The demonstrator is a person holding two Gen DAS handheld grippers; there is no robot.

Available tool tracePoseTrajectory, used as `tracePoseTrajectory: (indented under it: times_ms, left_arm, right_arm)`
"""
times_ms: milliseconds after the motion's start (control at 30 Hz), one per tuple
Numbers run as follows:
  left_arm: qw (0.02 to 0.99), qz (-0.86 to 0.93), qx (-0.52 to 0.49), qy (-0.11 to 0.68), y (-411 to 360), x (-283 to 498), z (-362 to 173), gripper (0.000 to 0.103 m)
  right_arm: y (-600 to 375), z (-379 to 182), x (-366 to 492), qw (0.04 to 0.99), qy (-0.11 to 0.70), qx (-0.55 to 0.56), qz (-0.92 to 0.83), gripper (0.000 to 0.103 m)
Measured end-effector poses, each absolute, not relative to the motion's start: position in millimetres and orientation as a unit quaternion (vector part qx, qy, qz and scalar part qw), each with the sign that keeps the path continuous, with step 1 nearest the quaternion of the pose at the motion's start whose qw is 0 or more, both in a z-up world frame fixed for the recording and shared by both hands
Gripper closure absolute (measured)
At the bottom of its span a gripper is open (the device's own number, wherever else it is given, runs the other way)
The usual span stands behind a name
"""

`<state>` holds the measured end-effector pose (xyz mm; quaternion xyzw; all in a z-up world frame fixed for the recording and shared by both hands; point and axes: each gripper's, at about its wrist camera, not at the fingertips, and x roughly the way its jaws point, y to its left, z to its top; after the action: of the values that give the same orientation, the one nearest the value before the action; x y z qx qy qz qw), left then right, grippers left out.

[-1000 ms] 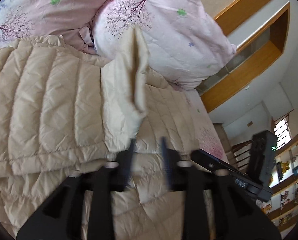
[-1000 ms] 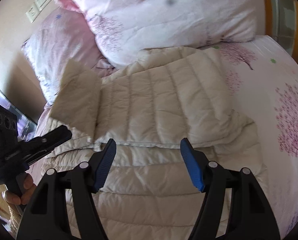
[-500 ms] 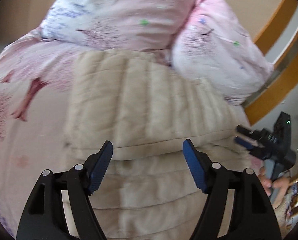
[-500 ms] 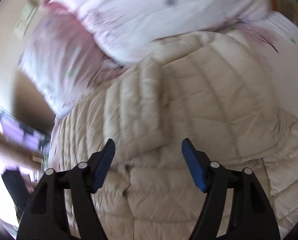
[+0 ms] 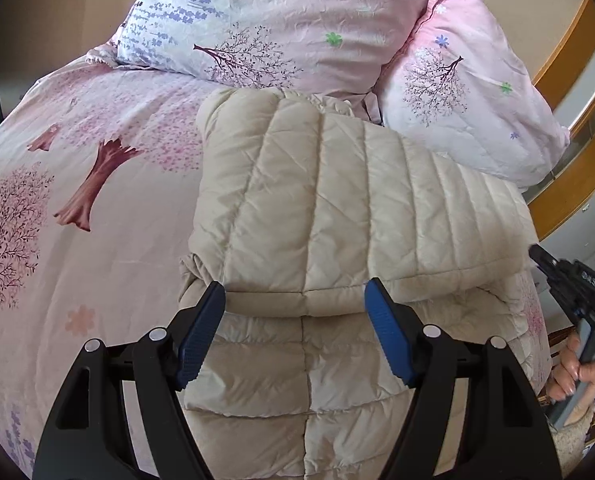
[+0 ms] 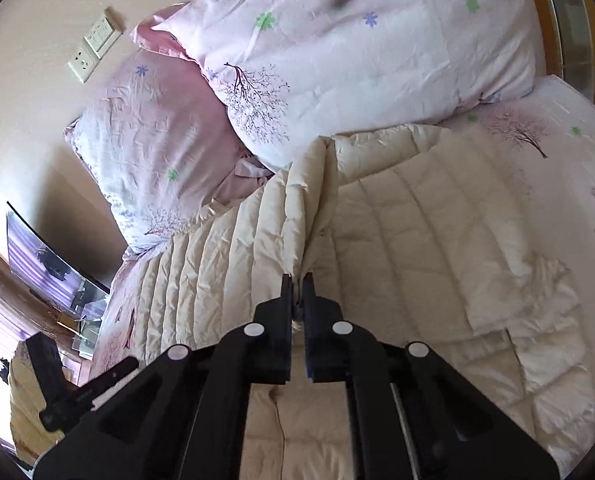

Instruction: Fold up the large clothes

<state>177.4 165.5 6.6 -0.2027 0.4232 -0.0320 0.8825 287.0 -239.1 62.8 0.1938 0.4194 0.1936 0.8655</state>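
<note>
A bed (image 5: 77, 264) dressed in pink tree-print bedding carries the work, with two matching pillows (image 5: 281, 20) propped at its head. Across the sheet lies the cream quilted down jacket (image 5: 337, 208), already doubled over on itself, its upper layer ending in a hemmed edge just beyond the left gripper's tips.

The jacket looks light and puffy, soft throughout with no stiffness of its own, so any lifted part will likely sag and drag the rest. Its smooth shell probably slides easily against itself and between pads. The stitched hems and quilt seams seem the surest holds, since they are thinner and firmer than the padded channels.

The right gripper (image 6: 297, 280) has its fingers pinched together on a raised ridge of the jacket, pulling a fold upright. The left gripper (image 5: 295, 300) hovers over the folded edge with its blue pads (image 5: 385, 336) spread wide, holding nothing.
</note>
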Motion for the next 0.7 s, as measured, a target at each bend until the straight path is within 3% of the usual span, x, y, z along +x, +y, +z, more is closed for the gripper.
tracePoseTrajectory:
  times_ms: [367,500,600,700]
  left_arm:
    - [0.88,-0.029,-0.198,0.43,167,175,1,0.03]
    - [0.882,-0.039,-0.198,0.426,167,171,2,0.03]
    - [0.888,-0.038,-0.194,0.416,169,165,7,0.027]
    - [0.896,-0.031,-0.185,0.401,173,159,13,0.024]
  right_arm:
    - [-244,8,292,0.837,0.491,0.191,0.15,0.097]
    - [-247,-1,294,0.831,0.508,0.183,0.133,0.082]
    - [-255,22,283,0.867,0.452,0.173,0.115,0.067]
    - [-252,39,280,0.885,0.42,0.155,0.131,0.067]
